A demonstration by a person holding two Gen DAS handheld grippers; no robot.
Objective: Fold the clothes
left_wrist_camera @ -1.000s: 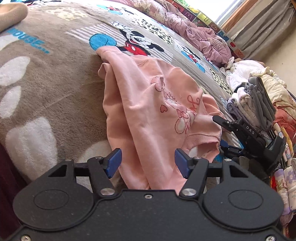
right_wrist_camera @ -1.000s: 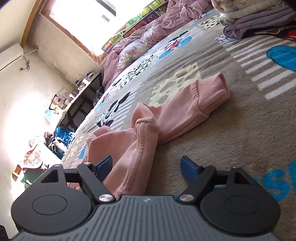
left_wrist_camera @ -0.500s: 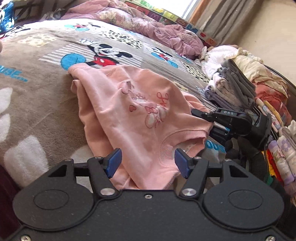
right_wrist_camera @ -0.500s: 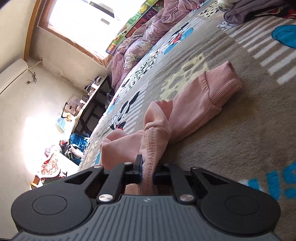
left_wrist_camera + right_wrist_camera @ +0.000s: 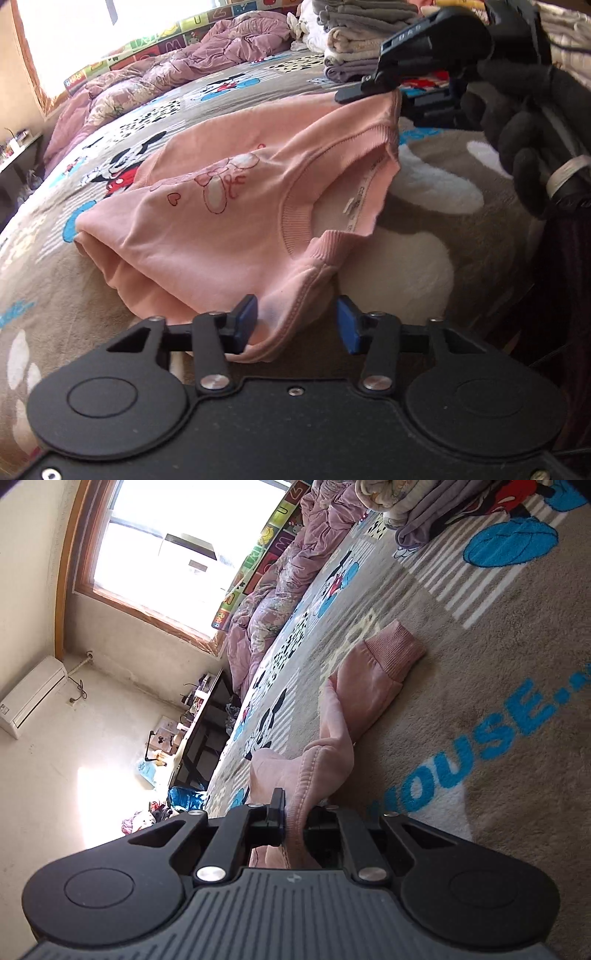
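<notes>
Pink sweatshirt (image 5: 207, 221) lies crumpled on the cartoon-print blanket (image 5: 48, 295), print side up, neckline twd the L cam. R gripper (image 5: 291, 812) is clamped tight on a seamed edge of the fabric, prob. a shoulder; in the L view it shows up top right, held by a black-gloved hand (image 5: 524, 122), w/ the cloth pulled up off the blanket into a taut ridge. L gripper (image 5: 295, 321) is wide open, blue pads (image 5: 245, 315) either side of the near shoulder edge: fabric sits btwn the fingers and touches the L pad, but nothing pinched yet. Key relation: the neckline (image 5: 303, 221) runs across btwn the two grippers, so the garment's shoulder line is the axis they span; body trails away from both twd the far side of the bed. One sleeve (image 5: 373, 672) w/ ribbed cuff lies flat on the blanket beyond the R fingers. L is right at its shoulder already, so the next move prob. is just closing L on that edge, then lifting both to spread it. Risk, my guess: L grabs only one layer and the shirt hangs twisted. Folded stacks (image 5: 354, 40) sit well apart, far side.
</notes>
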